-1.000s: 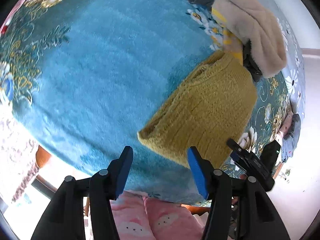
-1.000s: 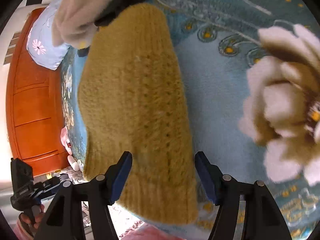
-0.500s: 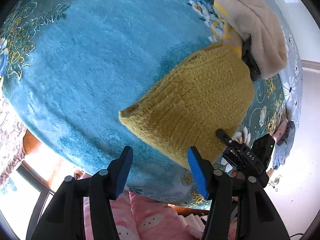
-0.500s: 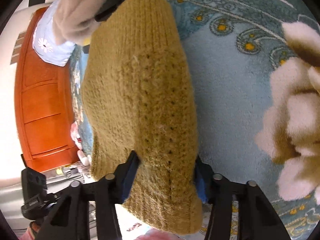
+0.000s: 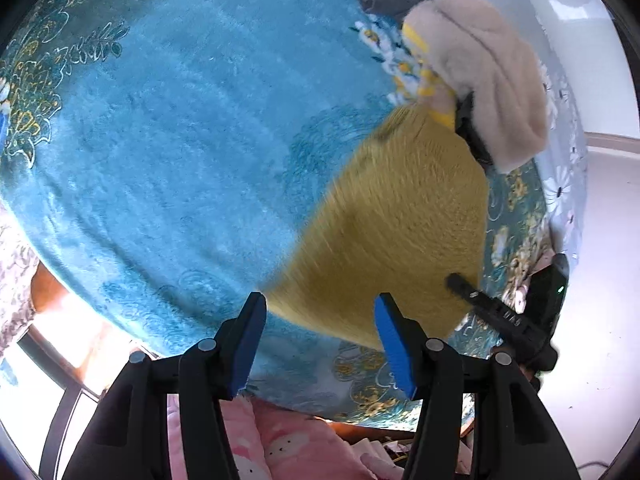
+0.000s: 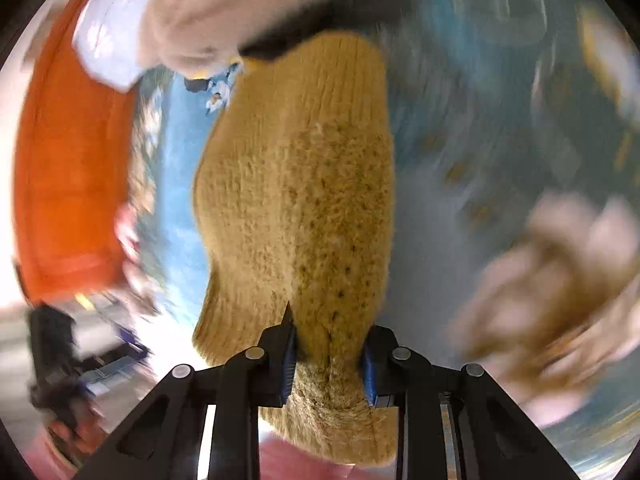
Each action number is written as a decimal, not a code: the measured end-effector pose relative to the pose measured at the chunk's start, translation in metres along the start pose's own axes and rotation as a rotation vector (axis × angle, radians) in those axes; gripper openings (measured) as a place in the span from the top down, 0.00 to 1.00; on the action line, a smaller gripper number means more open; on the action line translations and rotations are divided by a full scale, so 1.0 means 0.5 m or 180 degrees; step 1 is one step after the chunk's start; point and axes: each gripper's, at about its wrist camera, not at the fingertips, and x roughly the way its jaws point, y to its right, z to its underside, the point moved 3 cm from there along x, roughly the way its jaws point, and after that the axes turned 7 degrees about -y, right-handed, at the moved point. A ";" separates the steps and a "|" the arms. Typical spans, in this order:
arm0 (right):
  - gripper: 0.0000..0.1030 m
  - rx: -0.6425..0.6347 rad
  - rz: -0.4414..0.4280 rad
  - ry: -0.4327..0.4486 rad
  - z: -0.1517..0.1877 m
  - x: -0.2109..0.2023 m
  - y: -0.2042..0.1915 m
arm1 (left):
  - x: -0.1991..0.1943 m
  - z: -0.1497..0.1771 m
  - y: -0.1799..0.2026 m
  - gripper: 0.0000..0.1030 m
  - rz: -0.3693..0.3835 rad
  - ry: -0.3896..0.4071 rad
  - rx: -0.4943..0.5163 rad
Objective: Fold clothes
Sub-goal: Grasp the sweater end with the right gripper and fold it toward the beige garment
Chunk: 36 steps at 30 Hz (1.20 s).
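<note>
A folded mustard-yellow knit sweater (image 5: 404,224) lies on the blue floral blanket (image 5: 180,140); it also shows in the right wrist view (image 6: 304,200). My left gripper (image 5: 320,340) is open and empty, just short of the sweater's near corner. My right gripper (image 6: 328,356) is shut on the sweater's near edge, with the knit bunched between its blue pads. The right gripper also shows at the sweater's right edge in the left wrist view (image 5: 500,312). The right wrist view is blurred by motion.
A pile of clothes topped by a beige fleece garment (image 5: 480,68) lies just beyond the sweater, also at the top of the right wrist view (image 6: 224,8). An orange wooden cabinet (image 6: 68,168) stands past the bed. Pink patterned fabric (image 5: 296,448) is below the left gripper.
My right gripper has closed on the sweater's edge and is moving it. The sweater has shifted on the blanket. My left gripper stays open near its corner.
</note>
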 end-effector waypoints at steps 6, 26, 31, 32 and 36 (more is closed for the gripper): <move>0.72 -0.0247 0.0814 0.0003 -0.079 -0.115 0.048 | 0.015 -0.023 0.016 0.45 0.0238 -0.0038 0.0058; 0.63 0.1271 0.0470 0.0587 0.177 -0.185 0.132 | 0.229 -0.251 0.207 0.21 0.1020 -0.0356 0.0459; 0.63 0.1573 0.0285 0.0570 0.219 -0.117 0.157 | 0.288 -0.251 0.236 0.21 0.0937 -0.0560 0.0575; 0.63 0.1615 0.0250 0.0578 0.224 -0.108 0.159 | 0.297 -0.247 0.243 0.21 0.0933 -0.0577 0.0587; 0.63 0.1818 0.0096 0.0703 0.234 -0.092 0.169 | 0.315 -0.228 0.265 0.33 0.0907 -0.0542 0.0576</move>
